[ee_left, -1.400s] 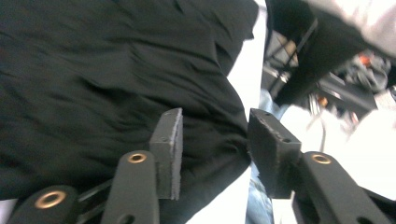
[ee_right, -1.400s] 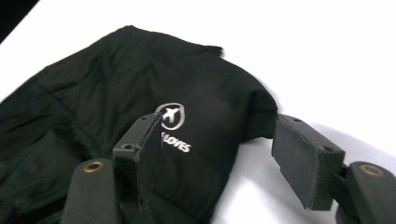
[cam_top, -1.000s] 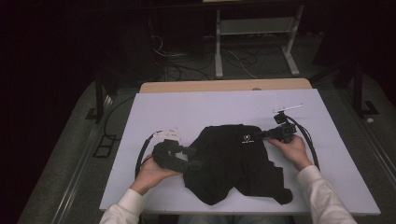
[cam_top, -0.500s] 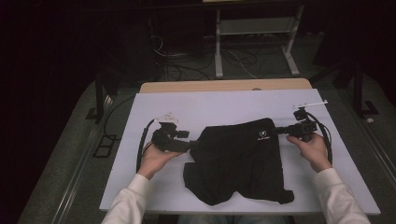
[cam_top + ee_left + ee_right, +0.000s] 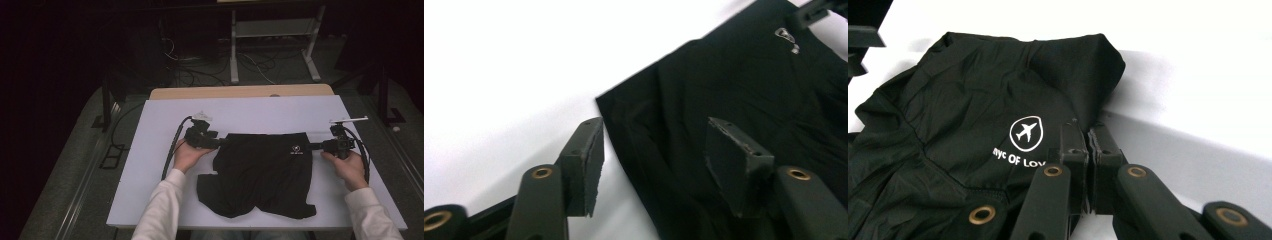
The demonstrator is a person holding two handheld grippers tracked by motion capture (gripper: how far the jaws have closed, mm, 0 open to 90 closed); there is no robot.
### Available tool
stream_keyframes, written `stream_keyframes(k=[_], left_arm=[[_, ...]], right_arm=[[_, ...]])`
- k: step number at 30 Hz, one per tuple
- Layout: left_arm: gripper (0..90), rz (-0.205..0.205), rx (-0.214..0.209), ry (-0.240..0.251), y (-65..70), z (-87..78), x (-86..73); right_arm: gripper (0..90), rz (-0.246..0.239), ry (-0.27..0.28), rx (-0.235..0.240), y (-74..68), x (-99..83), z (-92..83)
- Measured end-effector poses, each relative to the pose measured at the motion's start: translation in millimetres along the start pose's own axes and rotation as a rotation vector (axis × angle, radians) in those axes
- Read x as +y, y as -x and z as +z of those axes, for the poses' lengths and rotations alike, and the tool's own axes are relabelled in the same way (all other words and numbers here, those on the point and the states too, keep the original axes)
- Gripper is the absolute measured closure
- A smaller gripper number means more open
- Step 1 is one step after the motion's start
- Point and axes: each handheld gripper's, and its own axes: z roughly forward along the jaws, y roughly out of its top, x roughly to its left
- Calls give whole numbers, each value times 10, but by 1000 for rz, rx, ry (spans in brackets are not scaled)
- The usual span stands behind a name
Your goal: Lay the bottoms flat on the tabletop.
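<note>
right fingers (image 5: 1087,150) pinch black garment (image 5: 265,170); left fingers (image 5: 654,165), just closing, straddle its edge on white table (image 5: 150,165).

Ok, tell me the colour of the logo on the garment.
White, on the black garment; the logo shows best in the right gripper view.

We see a white worktop (image 5: 250,107) carrying one black garment (image 5: 260,172), spread flat near its front edge, with a small white logo (image 5: 296,149) toward the garment's far right corner.
</note>
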Motion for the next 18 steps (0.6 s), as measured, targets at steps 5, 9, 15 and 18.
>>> stream_keyframes(k=[5, 9, 15, 18], left_arm=[[481, -17, -22, 0, -101, 217, 47], [505, 5, -20, -34, -103, 345, 28], [557, 65, -6, -74, -61, 468, -22], [700, 67, -33, -73, -68, 488, -27]], right_arm=[[859, 2, -2, -4, 15, -12, 7], [859, 1, -2, -4, 25, -15, 11], [860, -1, -3, -2, 20, -17, 12], [860, -2, -2, -1, 18, -14, 13]])
